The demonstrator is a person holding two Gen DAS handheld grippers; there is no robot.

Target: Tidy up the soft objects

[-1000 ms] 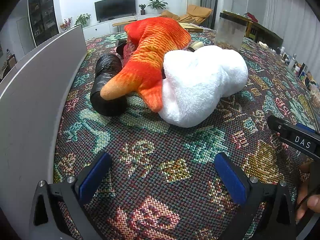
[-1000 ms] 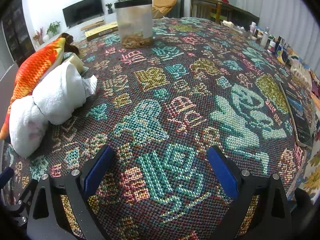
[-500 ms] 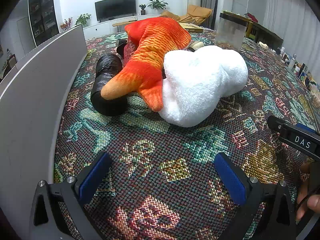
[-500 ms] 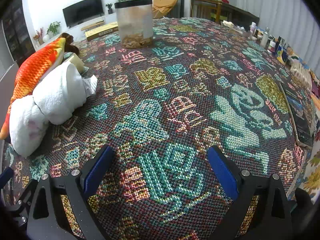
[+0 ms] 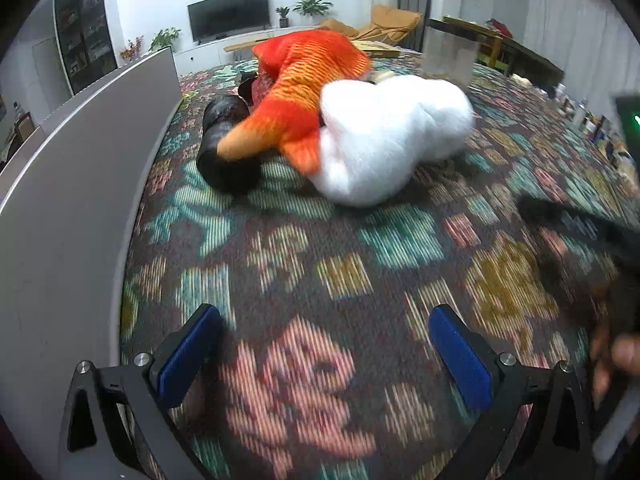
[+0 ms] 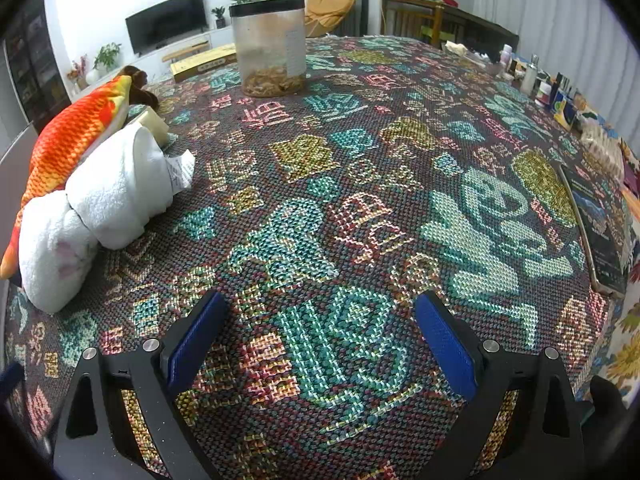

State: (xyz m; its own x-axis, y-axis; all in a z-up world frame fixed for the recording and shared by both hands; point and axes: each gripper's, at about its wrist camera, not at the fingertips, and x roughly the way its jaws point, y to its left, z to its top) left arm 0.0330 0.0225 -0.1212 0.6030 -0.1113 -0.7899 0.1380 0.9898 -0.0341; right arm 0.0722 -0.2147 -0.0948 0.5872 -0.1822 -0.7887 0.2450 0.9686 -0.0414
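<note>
Holding its blue pads spread with nothing between them, the left gripper (image 5: 324, 354) has started to move: its picture is now blurred and the soft pile looks a little nearer than half a second ago. I judge the approach to the toys has begun. The right gripper (image 6: 320, 344) is also spread and empty, unmoved over the woven tablecloth (image 6: 360, 168). Ahead I count one orange plush fish (image 5: 304, 80) lying over one white plush toy (image 5: 384, 136), one black roll (image 5: 224, 144) touching them, and one clear jar (image 6: 270, 46) well apart.
</note>
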